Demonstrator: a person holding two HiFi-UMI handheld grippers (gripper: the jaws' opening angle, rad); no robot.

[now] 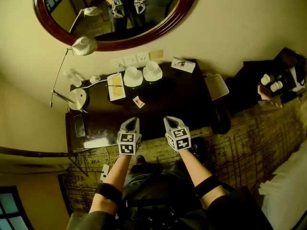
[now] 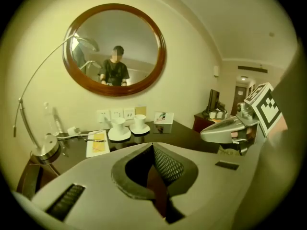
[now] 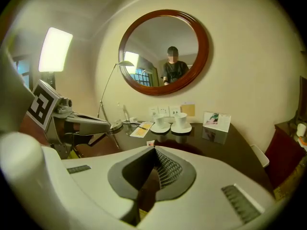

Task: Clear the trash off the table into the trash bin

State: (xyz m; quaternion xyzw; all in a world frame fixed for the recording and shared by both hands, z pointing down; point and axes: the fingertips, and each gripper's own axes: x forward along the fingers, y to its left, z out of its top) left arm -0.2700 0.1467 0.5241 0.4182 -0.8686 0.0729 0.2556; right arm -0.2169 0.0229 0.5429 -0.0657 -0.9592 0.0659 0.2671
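Note:
A small red-and-white wrapper lies on the dark table, just in front of the notepad; the right gripper view catches it right past the jaw tips. A white-lined bin stands on the floor at the table's right end. My left gripper and right gripper hover side by side over the table's near edge, short of the wrapper. Both are shut with nothing between the jaws. Each also shows in its own view, left gripper and right gripper.
At the back of the table stand two white cups on saucers, a notepad with a pen and a folded card. A desk lamp stands at the left, with a dark flat device near it. A round mirror hangs above.

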